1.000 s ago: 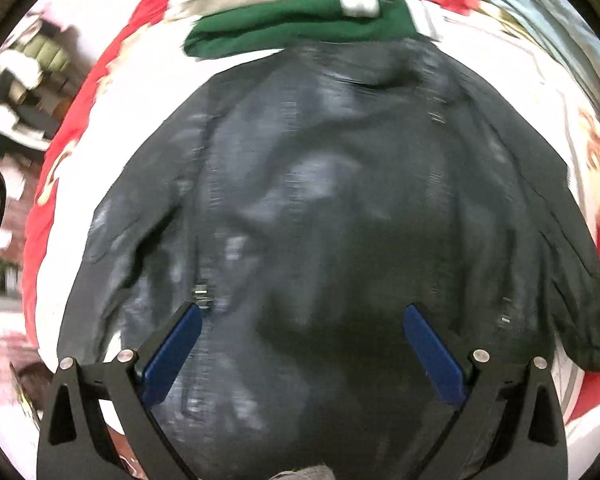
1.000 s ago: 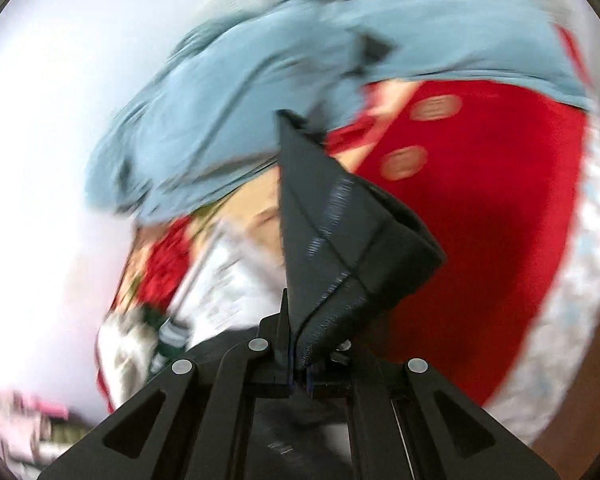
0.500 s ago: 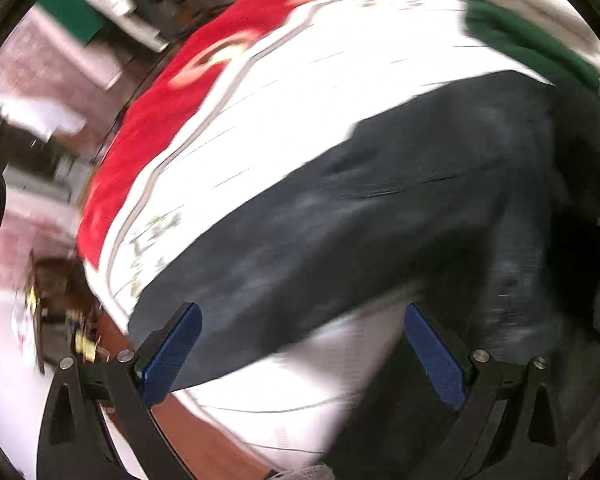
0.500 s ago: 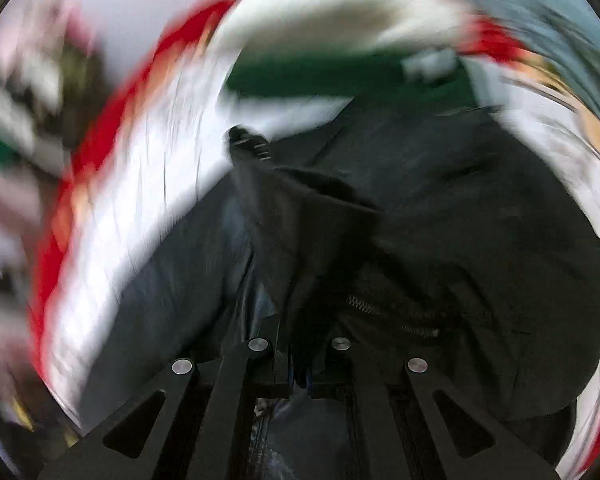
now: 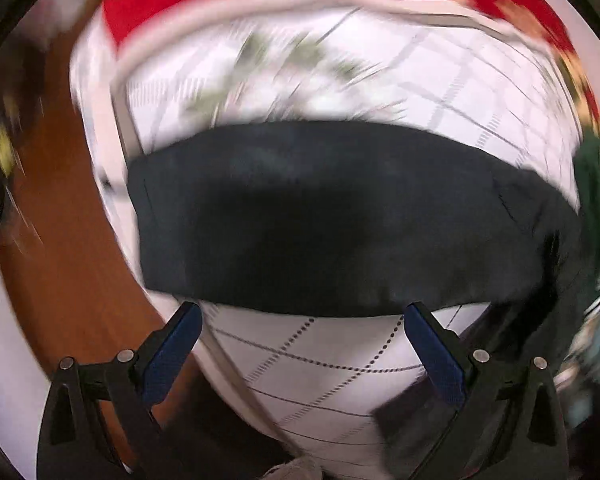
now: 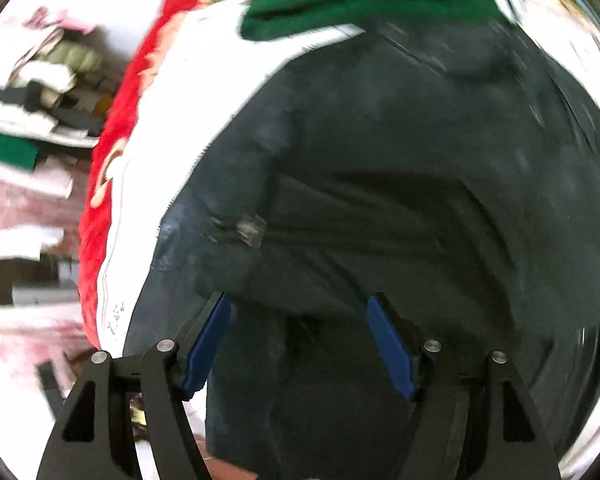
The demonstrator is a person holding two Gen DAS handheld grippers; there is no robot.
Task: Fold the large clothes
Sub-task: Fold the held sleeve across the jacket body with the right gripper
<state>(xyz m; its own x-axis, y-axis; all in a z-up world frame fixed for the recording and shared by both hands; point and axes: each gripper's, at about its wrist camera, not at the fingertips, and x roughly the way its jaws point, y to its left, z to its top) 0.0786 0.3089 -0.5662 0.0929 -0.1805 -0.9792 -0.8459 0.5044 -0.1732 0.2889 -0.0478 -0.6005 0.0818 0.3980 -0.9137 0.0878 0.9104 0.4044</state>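
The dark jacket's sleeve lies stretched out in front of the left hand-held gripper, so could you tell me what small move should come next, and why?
Probably ease the left hand-held gripper forward and down until its open fingers straddle the near edge of the dark jacket sleeve, then close. The sleeve lies flat on the white checked cloth just beyond the blue pads, and the right hand-held gripper is open and holds nothing.

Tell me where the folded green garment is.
In the right wrist view, the folded green garment lies at the top, just beyond the dark jacket, on the white-and-red cloth.

A home room: festive red-and-white tablecloth [image 5: 440, 92], wooden table [image 5: 64, 240], cluttered shelves [image 6: 40, 92] behind.
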